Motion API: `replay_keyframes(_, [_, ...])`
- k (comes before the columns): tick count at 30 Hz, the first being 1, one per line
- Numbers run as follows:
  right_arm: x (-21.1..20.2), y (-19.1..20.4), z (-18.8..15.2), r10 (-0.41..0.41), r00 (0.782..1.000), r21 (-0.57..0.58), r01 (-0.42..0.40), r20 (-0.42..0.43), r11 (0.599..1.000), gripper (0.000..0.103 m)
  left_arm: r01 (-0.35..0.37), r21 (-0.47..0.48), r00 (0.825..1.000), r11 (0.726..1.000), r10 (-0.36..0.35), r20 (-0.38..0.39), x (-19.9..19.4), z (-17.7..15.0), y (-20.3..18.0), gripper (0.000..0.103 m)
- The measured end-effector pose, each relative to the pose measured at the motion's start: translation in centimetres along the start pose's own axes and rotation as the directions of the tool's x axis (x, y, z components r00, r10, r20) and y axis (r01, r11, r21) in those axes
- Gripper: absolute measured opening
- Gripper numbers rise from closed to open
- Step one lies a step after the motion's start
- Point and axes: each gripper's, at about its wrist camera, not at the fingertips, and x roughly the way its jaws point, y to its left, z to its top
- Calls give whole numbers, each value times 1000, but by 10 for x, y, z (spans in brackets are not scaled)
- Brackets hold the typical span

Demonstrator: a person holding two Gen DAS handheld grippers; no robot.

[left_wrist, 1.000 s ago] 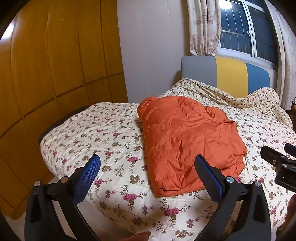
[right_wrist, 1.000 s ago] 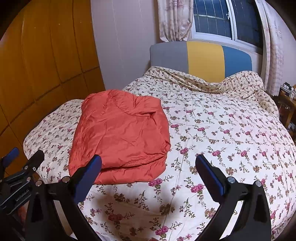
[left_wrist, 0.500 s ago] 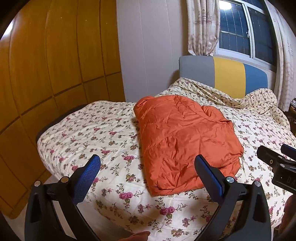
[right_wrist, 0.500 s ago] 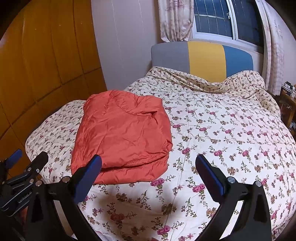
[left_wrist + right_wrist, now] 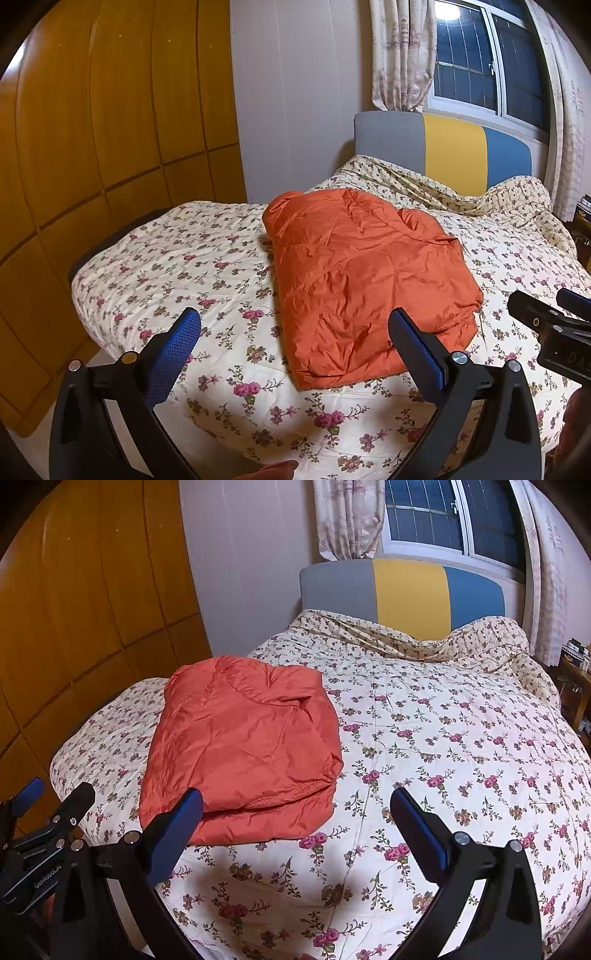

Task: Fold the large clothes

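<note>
An orange puffy jacket [image 5: 362,280] lies folded into a rough rectangle on the floral bed cover [image 5: 184,273]; it also shows in the right wrist view [image 5: 243,746], left of the bed's middle. My left gripper [image 5: 295,343] is open and empty, held back above the bed's near edge, in front of the jacket. My right gripper [image 5: 295,823] is open and empty, near the jacket's front right corner and apart from it. Each gripper shows at the edge of the other's view, the right one [image 5: 550,325] and the left one [image 5: 48,812].
A grey, yellow and blue headboard [image 5: 402,590] stands at the far end under a window with curtains [image 5: 424,513]. Wooden wardrobe panels [image 5: 92,129] line the left side. A bunched floral quilt [image 5: 480,642] lies by the headboard. A small shelf [image 5: 576,672] stands at the far right.
Both grippers have drawn back and risen slightly from the bed, so the jacket appears a little farther off. The jacket has not moved. Both stay open.
</note>
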Motion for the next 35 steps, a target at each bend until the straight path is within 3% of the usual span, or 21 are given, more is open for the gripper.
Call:
replay_keyframes(17, [6, -1, -1, 2, 1000, 6, -2, -18, 1000, 101, 15, -13, 1000, 1000, -15, -8, 2, -1, -2, 100])
replay_keyframes(26, [12, -6, -3, 1, 1000, 15, 0, -31, 1000, 101, 69, -70, 997, 995, -71, -32, 9, -3, 3, 100])
replay_keyframes(35, [31, -17, -3, -3, 998, 33, 5, -69, 999, 101, 51, -72, 989, 996, -60, -133, 35, -6, 3, 100])
